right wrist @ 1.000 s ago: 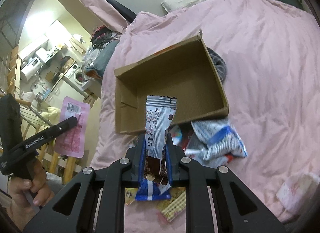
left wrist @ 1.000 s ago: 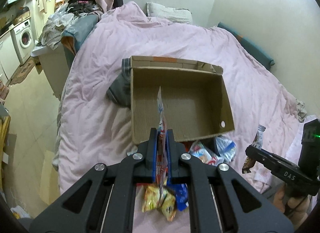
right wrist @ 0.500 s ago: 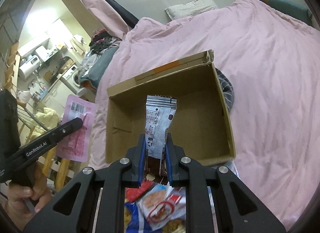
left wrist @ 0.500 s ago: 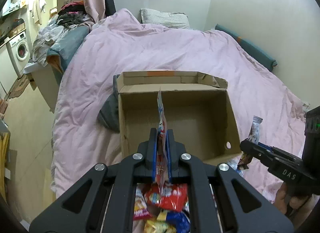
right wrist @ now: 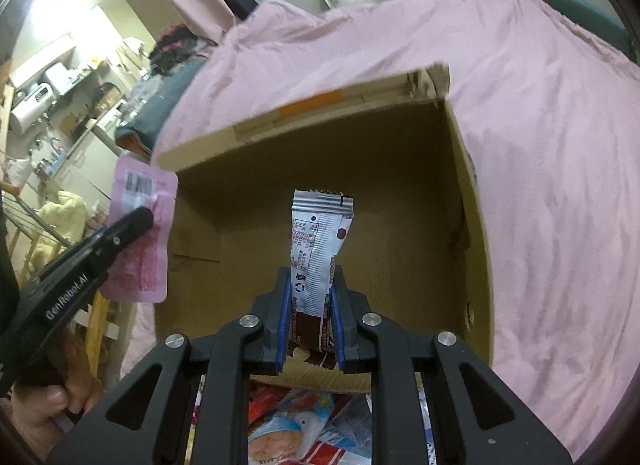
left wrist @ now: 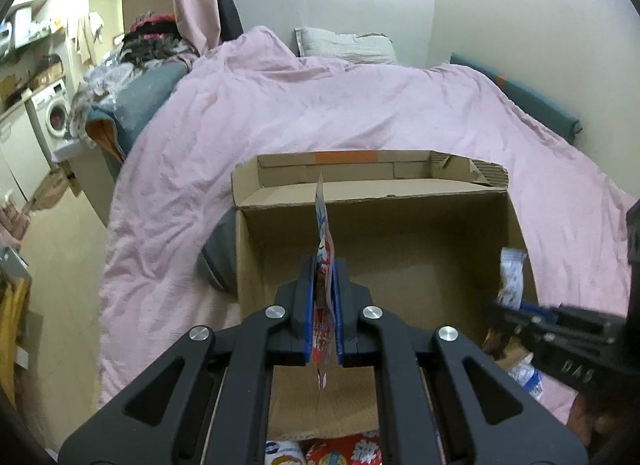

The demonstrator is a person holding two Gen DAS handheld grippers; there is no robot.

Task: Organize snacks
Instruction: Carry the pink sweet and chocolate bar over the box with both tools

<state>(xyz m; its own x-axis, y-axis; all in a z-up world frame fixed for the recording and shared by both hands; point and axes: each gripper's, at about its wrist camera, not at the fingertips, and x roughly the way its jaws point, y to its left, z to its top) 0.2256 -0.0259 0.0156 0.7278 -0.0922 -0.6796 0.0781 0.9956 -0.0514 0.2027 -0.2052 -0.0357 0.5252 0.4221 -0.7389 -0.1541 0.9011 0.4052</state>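
Note:
An open cardboard box point(left wrist: 400, 201) lies on a pink duvet; it also shows in the right wrist view point(right wrist: 468, 201) and looks empty inside. My left gripper point(left wrist: 322, 277) is shut on a flat pink snack pouch point(left wrist: 323, 241), seen edge-on, held over the box's near part. The pouch also shows from the side in the right wrist view point(right wrist: 140, 233). My right gripper point(right wrist: 310, 289) is shut on a silver and brown snack bar point(right wrist: 318, 249), held upright over the box's near edge. The bar also shows in the left wrist view point(left wrist: 511, 275).
Several loose snack packets point(right wrist: 296, 425) lie on the duvet point(left wrist: 360, 113) just in front of the box, below both grippers. A grey garment point(left wrist: 218, 257) lies against the box's left side. The bed's left edge drops to the floor point(left wrist: 60, 265). A pillow point(left wrist: 344, 45) lies at the head.
Both grippers have moved forward toward the box with their snacks still held. The box now fills more of each view, and the loose packets have dropped to the bottom edge.

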